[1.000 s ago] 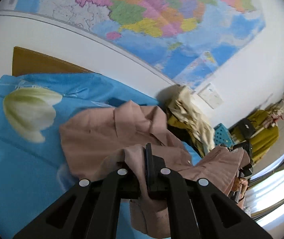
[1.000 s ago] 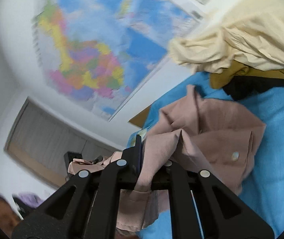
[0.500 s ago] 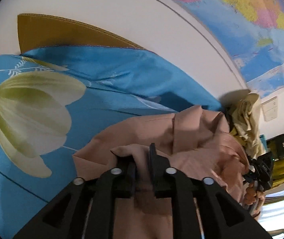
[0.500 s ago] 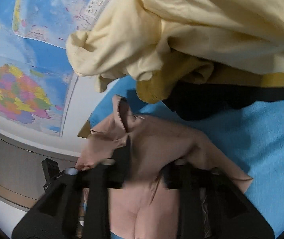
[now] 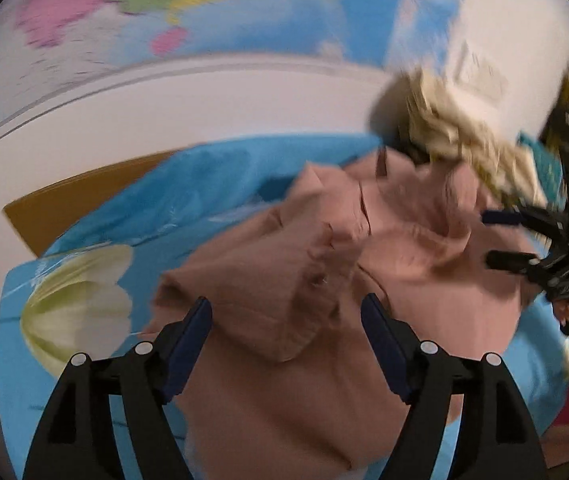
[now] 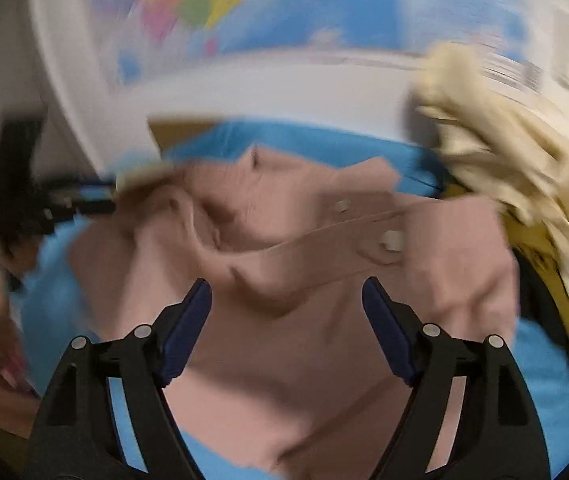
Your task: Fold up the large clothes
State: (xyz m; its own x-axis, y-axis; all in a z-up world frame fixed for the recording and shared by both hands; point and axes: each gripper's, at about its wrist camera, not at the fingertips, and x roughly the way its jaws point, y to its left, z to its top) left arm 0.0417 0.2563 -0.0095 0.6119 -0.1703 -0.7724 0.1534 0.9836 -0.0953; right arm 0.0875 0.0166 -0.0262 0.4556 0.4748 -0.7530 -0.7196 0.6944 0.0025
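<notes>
A dusty-pink shirt (image 5: 324, 280) lies crumpled on the blue bed sheet (image 5: 212, 184). It also shows in the right wrist view (image 6: 324, 280), with white buttons on its placket. My left gripper (image 5: 286, 320) is open and empty just above the shirt's near left part. My right gripper (image 6: 286, 304) is open and empty above the shirt's near part. The right gripper also shows open at the right edge of the left wrist view (image 5: 500, 240). Both views are motion-blurred.
A pile of cream and mustard clothes (image 6: 524, 184) lies at the shirt's far right, also seen in the left wrist view (image 5: 464, 140). A coloured wall map (image 5: 204, 12) hangs behind the bed. A brown headboard (image 5: 68, 204) shows far left. A large white tulip print (image 5: 80, 304) marks the sheet.
Both grippers have let go of the pink shirt and opened wide. The shirt has dropped onto the sheet. Both cameras have swung back to face the wall.
</notes>
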